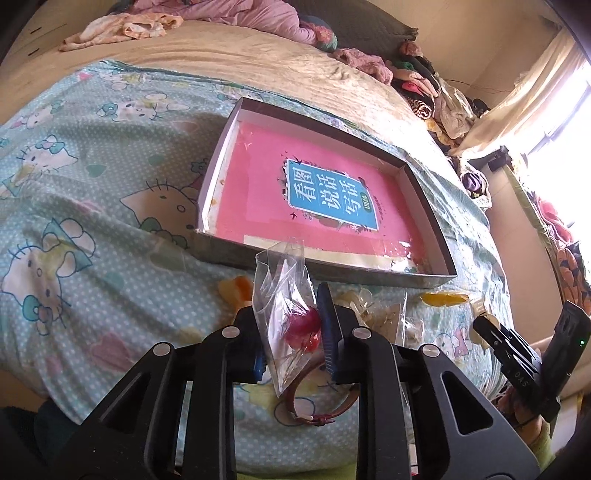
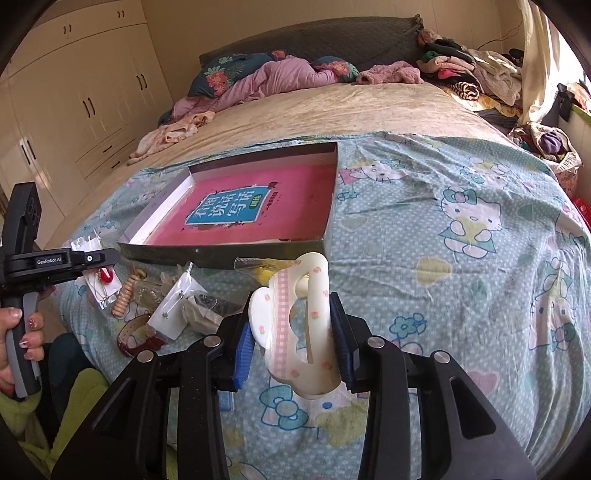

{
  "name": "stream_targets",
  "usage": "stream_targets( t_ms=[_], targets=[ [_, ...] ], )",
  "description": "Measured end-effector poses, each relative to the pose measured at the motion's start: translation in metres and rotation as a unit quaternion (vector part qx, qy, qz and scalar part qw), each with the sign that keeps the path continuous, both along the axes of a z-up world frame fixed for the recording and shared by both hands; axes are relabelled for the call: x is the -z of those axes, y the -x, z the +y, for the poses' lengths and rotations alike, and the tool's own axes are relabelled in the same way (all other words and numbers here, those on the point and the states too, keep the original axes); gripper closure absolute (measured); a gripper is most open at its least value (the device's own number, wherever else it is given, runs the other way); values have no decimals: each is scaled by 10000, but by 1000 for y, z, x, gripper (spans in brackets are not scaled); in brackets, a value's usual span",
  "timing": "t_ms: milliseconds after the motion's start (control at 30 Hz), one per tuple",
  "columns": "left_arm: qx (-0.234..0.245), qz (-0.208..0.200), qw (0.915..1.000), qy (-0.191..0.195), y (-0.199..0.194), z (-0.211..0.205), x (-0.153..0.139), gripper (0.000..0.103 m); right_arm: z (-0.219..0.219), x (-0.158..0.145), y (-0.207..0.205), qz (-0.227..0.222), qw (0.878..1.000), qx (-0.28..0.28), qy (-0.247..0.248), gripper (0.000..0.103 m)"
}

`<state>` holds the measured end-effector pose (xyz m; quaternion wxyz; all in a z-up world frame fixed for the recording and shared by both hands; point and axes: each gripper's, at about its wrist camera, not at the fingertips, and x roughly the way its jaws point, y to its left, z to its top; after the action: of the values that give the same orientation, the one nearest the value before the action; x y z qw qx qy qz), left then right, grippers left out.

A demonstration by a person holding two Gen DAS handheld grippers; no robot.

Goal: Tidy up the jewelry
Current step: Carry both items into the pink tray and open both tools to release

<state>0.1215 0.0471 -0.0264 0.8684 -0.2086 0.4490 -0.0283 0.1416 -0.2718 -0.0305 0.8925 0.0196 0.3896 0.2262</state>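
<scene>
I see each black hand-held gripper (image 2: 291,347) with blue ribbed pads (image 2: 242,360), round silver screws, a grey-striped handle, white "GenRobot.AI" lettering, and decorated fingernails (image 2: 33,323).

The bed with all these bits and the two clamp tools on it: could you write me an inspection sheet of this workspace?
Surface: bed under a pale blue cartoon-cat sheet.
Job's things: shallow open cardboard box holding a pink book; loose pile of bagged jewellery and a red strap in front of it.
Clutter: heaped clothes and pink bedding at the headboard.
Grippers: left hand-held gripper shut on a clear plastic bag with a red bead; right hand-held gripper shut on a white and pink hair claw.
Cables: thin wire on the far wall.
Surroundings: cream wardrobe, bright window.
</scene>
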Motion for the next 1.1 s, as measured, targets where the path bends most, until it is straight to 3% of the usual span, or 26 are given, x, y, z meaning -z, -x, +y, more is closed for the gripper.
stream_targets(
  t_ms=[633,900,1100],
  targets=[
    [48,-35,9991,-416,-71,22,-9,87,22,-34,-60,-497,9987,-57,-80,68],
    [240,76,9988,-417,-97,19,2,87,52,-32,-91,-456,9983,-350,-72,68],
    [320,129,9984,-455,-112,17,10,87,69,-15,-123,-115,9989,-447,116,68]
  ],
)
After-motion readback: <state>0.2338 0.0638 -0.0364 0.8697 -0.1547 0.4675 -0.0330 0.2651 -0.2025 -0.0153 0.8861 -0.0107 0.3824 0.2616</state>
